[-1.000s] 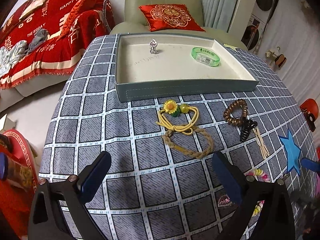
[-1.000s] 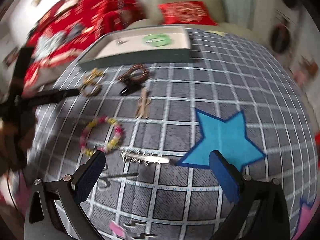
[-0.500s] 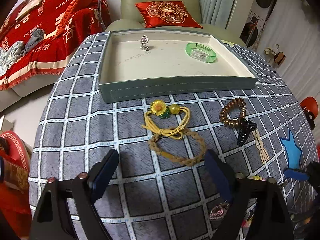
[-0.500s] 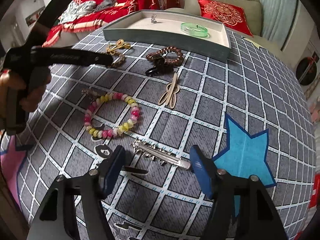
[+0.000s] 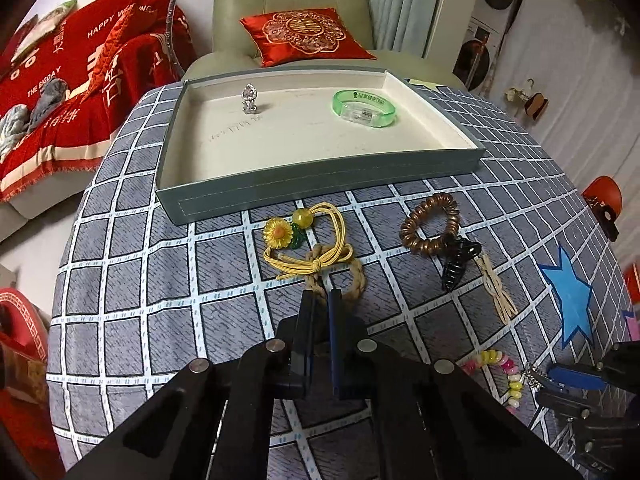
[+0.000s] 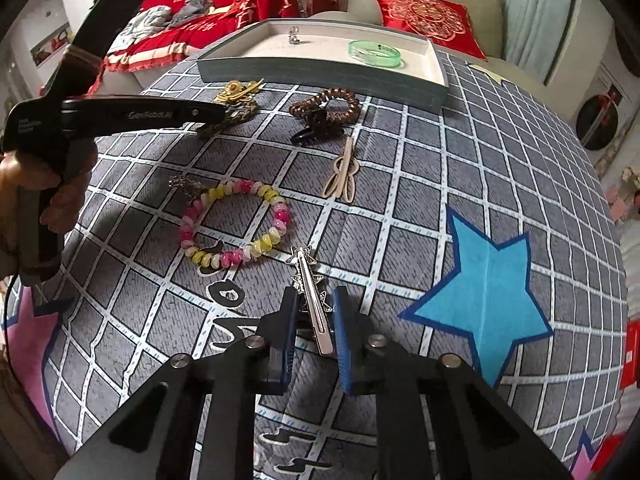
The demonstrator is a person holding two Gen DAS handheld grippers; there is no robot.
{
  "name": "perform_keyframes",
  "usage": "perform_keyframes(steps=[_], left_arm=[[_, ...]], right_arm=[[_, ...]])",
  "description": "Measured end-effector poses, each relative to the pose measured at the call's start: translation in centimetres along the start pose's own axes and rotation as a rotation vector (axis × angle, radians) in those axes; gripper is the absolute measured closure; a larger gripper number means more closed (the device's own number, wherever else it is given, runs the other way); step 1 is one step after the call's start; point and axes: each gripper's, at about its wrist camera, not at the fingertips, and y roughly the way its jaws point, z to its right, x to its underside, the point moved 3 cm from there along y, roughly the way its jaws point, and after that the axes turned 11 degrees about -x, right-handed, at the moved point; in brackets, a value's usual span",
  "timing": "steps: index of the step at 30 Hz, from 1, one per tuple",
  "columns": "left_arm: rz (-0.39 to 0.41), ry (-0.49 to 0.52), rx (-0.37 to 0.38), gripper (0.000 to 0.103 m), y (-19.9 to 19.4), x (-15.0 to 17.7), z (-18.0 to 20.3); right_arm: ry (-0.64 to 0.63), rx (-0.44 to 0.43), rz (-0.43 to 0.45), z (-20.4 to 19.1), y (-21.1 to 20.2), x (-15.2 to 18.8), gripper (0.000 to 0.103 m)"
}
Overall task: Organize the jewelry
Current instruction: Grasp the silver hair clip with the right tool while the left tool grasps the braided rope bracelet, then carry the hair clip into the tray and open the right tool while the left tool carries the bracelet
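1. Silver metal shows between the right gripper (image 6: 314, 300)'s blue pads: a star-studded hair clip (image 6: 313, 292) lies lengthwise in the gap on the checked tablecloth (image 6: 400, 200). The jaws have just been closing around it, and whether the pads actually press it cannot be told.
2. The left gripper (image 5: 320, 300) has just closed too; its jaws now pinch the near loop of the braided tan hair tie (image 5: 357, 280).
3. Just beyond that tie, and tangled with it, lies a yellow elastic cord with a sunflower charm (image 5: 278, 233) and a yellow bead.
4. To the right of these sit a brown spiral hair tie (image 5: 430, 224), touching a black claw clip (image 5: 458, 264), and a beige wooden clip (image 5: 496, 290) just beside the claw.
5. A pink-and-yellow beaded bracelet (image 6: 236, 224) rests on the cloth left of the silver clip, near a blue star patch (image 6: 488, 280) on the right.
6. Farther off, the grey tray (image 5: 320, 188) with a pale lining holds a green bangle (image 5: 364, 109) on its right side and a small silver charm (image 5: 250, 98) towards its far left, well apart.
7. A hand (image 6: 24, 184) holds the left gripper's handle at the left edge of the right wrist view.
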Motion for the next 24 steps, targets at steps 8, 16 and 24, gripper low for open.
perform_keyframes(steps=[8, 16, 24], left_arm=[[0.032, -0.036, 0.074, 0.081, -2.4, 0.5, -1.4], [0.080, -0.051, 0.124, 0.081, -5.3, 0.0, -2.3], [0.113, -0.071, 0.158, 0.081, -7.1, -1.1, -3.0]], right_arm=[[0.147, -0.053, 0.059, 1.3, -1.6, 0.2, 0.084], [0.221, -0.108, 0.127, 1.7, -3.5, -0.8, 0.084], [0.248, -0.121, 0.179, 1.9, -4.8, -2.7, 0.084]])
